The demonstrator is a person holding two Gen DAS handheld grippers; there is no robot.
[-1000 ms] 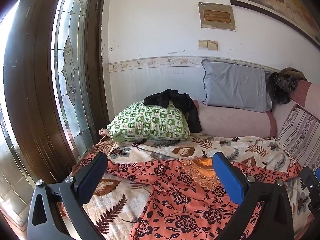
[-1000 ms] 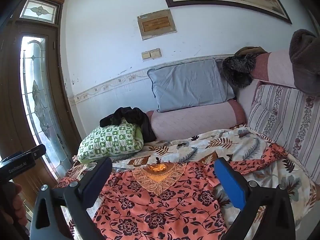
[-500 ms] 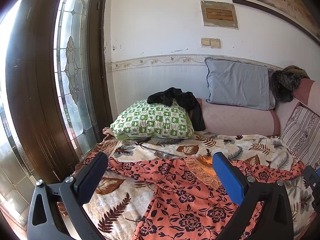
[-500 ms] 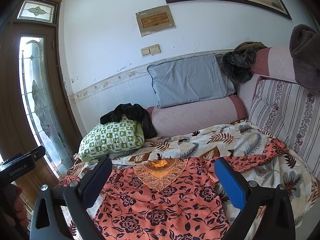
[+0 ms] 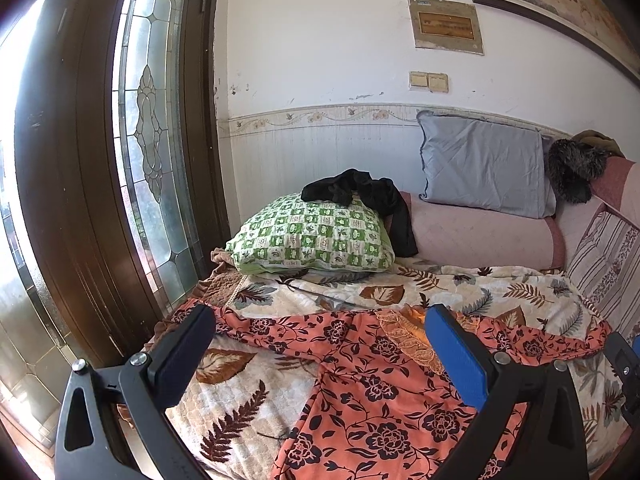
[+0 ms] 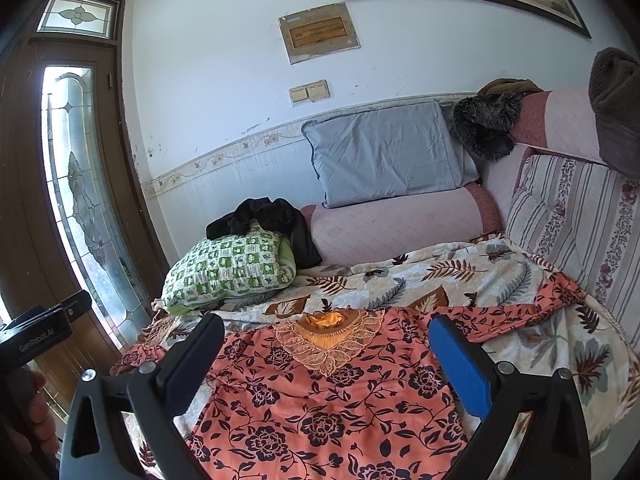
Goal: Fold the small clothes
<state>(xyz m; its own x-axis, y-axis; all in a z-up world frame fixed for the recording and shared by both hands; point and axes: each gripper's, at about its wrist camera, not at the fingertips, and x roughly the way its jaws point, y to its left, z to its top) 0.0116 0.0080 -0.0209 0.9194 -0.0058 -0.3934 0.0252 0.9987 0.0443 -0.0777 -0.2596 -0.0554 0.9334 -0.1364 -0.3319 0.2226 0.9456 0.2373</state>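
Note:
An orange top with dark flowers lies spread flat on the leaf-print bedspread, sleeves out to both sides, its lace neckline toward the pillows. My left gripper hovers open above the garment's left sleeve and shoulder, nothing between its fingers. Over the chest of the top, my right gripper is open too and holds nothing. The left gripper's body and the hand holding it show at the left edge of the right wrist view.
A green checked pillow with a black garment on it lies at the back left. A grey pillow leans on a pink bolster. A wooden door with glass stands left; a striped cushion stands right.
Both grippers have drawn back and risen slightly, so the top and bedding sit a little lower and farther in each view. Both stay open; the garment has not moved.

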